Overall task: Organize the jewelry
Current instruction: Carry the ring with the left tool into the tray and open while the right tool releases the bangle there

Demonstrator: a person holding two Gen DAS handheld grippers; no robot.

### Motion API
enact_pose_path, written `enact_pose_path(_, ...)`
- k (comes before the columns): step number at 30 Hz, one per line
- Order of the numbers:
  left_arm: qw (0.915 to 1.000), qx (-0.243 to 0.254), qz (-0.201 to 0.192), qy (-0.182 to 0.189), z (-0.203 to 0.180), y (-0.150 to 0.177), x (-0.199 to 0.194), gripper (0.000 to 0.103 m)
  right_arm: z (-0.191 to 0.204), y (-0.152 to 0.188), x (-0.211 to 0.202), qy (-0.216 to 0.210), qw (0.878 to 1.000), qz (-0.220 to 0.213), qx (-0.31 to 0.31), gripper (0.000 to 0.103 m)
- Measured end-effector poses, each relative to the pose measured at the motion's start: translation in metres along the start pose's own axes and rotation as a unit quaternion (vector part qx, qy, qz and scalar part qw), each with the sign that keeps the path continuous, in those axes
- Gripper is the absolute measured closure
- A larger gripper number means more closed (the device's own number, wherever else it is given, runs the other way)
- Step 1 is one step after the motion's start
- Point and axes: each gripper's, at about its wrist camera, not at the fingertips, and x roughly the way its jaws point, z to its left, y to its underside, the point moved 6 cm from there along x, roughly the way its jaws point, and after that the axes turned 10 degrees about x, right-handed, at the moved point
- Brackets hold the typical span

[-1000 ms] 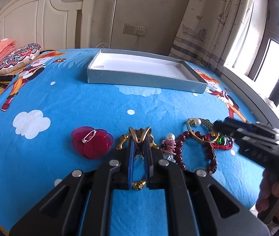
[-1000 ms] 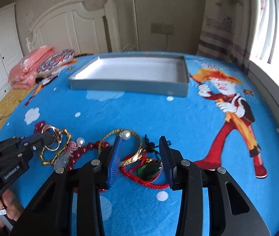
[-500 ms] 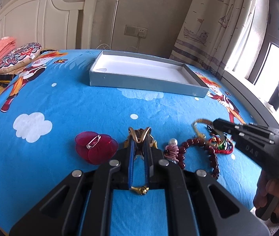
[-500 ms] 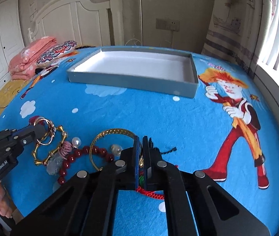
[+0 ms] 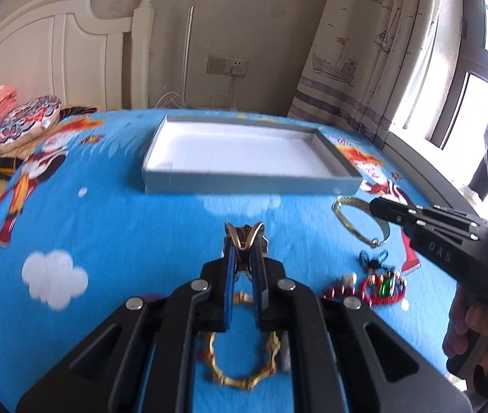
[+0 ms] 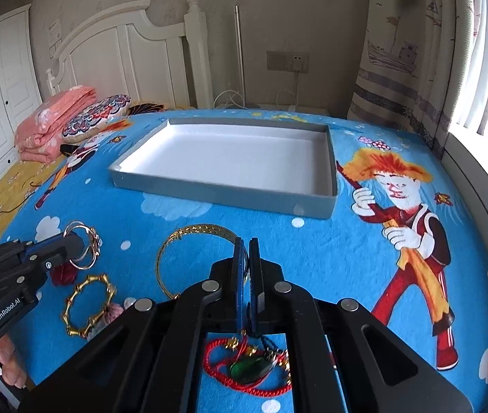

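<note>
My left gripper (image 5: 244, 241) is shut on thin metal hoop rings (image 5: 244, 234), lifted above the blue bedspread; it also shows in the right wrist view (image 6: 77, 246) with the hoop rings (image 6: 84, 247). My right gripper (image 6: 246, 244) is shut on a gold bangle (image 6: 189, 237) and holds it off the bed; the left wrist view shows the right gripper (image 5: 376, 208) and the bangle (image 5: 350, 220). A gold bamboo-link bracelet (image 6: 87, 306) and a red cord necklace with a green pendant (image 6: 247, 368) lie below. The empty grey tray (image 6: 216, 191) stands ahead.
Dark red beads (image 5: 338, 287) and a pearl lie by the red cord (image 5: 381, 285). Folded pink bedding (image 6: 54, 124) and a patterned cushion (image 6: 97, 117) lie at the far left by the white headboard. A window ledge and curtains run along the right.
Both grippers have risen and moved forward toward the tray. The left one lifted the hoop rings off the bracelet pile. The right one, closed half a second ago, lifted the gold bangle.
</note>
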Motion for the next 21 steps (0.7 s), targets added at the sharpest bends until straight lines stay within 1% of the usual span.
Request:
enact_pose_path(5,0.9999,0.01,-0.01,-0.001,0.001,-0.033,0.012,0.094,-0.003,-0.023,0.005,0.001,1.0,-0.014,0.006,0.1)
enact_pose_path(9,0.9999,0.006,-0.013,0.004,0.005,-0.062,0.029,0.094,-0.005,-0.049,0.016,0.004,1.0,-0.027,0.015,0.1)
enact_pose_path(12,1.0,0.005,-0.004,0.002,0.011,-0.078,0.048,0.094,-0.008,-0.065,0.032,0.011,0.999,-0.028,0.024,0.1)
enact_pose_path(15,1.0,0.002,0.008,-0.005,0.018,-0.088,0.069,0.094,-0.012,-0.075,0.052,0.016,0.999,-0.018,0.032,0.1)
enact_pose_path(18,0.9997,0.004,0.023,-0.011,0.023,-0.094,0.091,0.094,-0.016,-0.08,0.067,0.023,0.999,-0.01,0.037,0.1)
enact_pose_path(21,0.9991,0.002,0.042,-0.01,0.027,-0.095,0.11,0.094,-0.021,-0.083,0.081,0.03,0.999,-0.001,0.042,0.1)
